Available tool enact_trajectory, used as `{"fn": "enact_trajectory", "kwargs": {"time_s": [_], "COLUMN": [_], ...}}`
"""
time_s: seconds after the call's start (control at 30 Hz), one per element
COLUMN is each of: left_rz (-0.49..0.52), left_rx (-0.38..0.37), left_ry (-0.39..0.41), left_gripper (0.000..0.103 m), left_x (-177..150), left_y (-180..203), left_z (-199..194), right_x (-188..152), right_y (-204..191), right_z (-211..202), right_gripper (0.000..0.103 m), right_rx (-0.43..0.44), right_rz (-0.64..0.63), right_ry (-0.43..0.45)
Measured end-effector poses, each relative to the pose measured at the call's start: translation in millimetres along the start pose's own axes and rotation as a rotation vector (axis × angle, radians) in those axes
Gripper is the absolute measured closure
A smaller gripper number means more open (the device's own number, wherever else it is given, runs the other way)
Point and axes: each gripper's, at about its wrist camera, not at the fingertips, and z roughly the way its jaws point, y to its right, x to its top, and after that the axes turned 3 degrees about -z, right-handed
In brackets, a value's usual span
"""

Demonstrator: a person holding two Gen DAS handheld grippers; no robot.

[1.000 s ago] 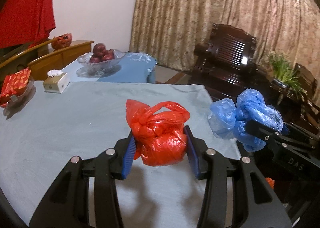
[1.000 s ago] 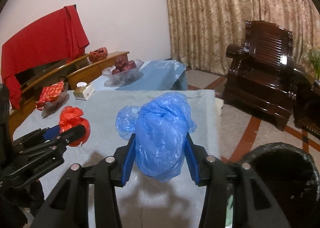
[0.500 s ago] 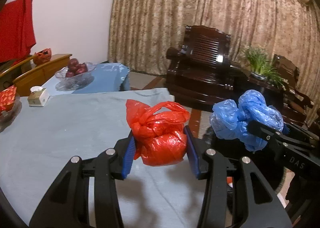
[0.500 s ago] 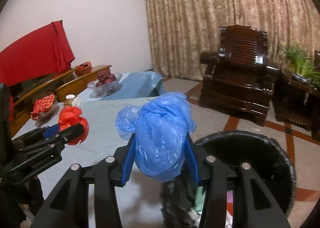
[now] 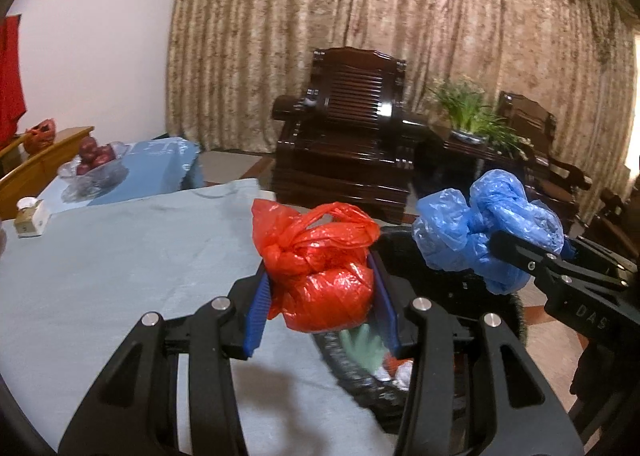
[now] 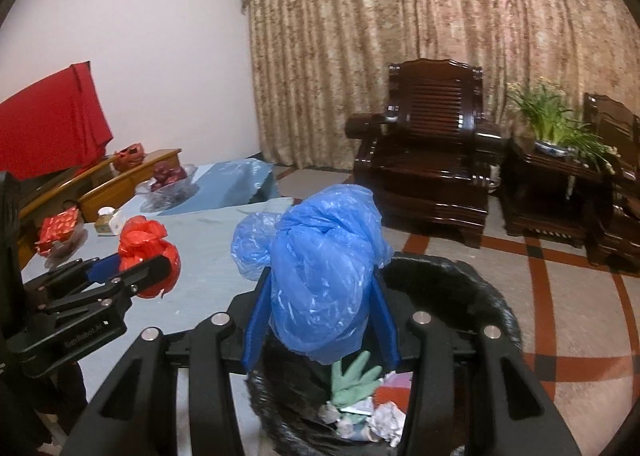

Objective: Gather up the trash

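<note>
Bags [image 5: 320,280] between gripper [image 5: 322,316] fingers

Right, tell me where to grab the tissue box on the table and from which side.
Take the tissue box across its short flat sides, coming down from above. It lies flat on the table and a tissue sticks up from its top, so close below that. Both grippers are full: left gripper holds the red bag, right gripper the blue bag.

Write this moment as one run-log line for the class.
left tongs: shut on red bag | right tongs: shut on blue bag | both at the black bin | bin holds green glove
</note>
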Motion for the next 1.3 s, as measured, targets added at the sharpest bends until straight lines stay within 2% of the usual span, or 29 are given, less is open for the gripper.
{"fn": "enact_trajectory", "kwargs": {"time_s": [0.5,0.73,0.83,0.87,1.0,1.03,1.07,1.13,1.17,1.3], "left_rz": [0.07,0.085,0.084,0.083,0.076,0.072,0.064,0.054,0.048,0.032], "left_rx": [-0.113,-0.125,-0.137,-0.142,-0.156,-0.159,-0.165,-0.169,-0.174,-0.176], "left_ry": [-0.058,-0.099,-0.116,-0.122,-0.14,-0.141,-0.141,-0.141,-0.143,-0.142], "left_gripper": [0.058,0.058,0.054,0.049,0.035,0.033,0.031,0.024,0.02,0.018], "left_x": [-13.7,-18.8,-20.9,-20.6,-17.9,-17.7,-16.7,-15.7,-15.4,-12.3], "left_y": [54.7,68.8,72.7,74.7,77.0,74.9,73.7,70.9,69.1,62.9], "left_z": [62.8,100.8,114.9,118.4,128.9,129.6,130.2,130.4,130.1,125.6], "right_x": [-22.8,-34.8,-37.7,-38.6,-43.4,-45.3,-46.8,-49.0,-48.4,-49.6], "right_y": [61.1,88.5,95.7,97.6,104.0,106.8,109.5,112.7,113.8,112.7], "right_z": [16.9,39.6,50.0,54.2,67.5,71.9,75.0,76.2,76.9,69.3], "right_gripper": [0.057,0.057,0.056,0.055,0.05,0.043,0.03,0.02,0.02,0.013], "right_rx": [-0.129,-0.158,-0.163,-0.165,-0.18,-0.179,-0.181,-0.196,-0.195,-0.201], "right_rz": [0.04,0.065,0.065,0.063,0.054,0.058,0.059,0.062,0.064,0.087], "right_ry": [-0.082,-0.131,-0.145,-0.152,-0.178,-0.192,-0.2,-0.197,-0.198,-0.188]}}
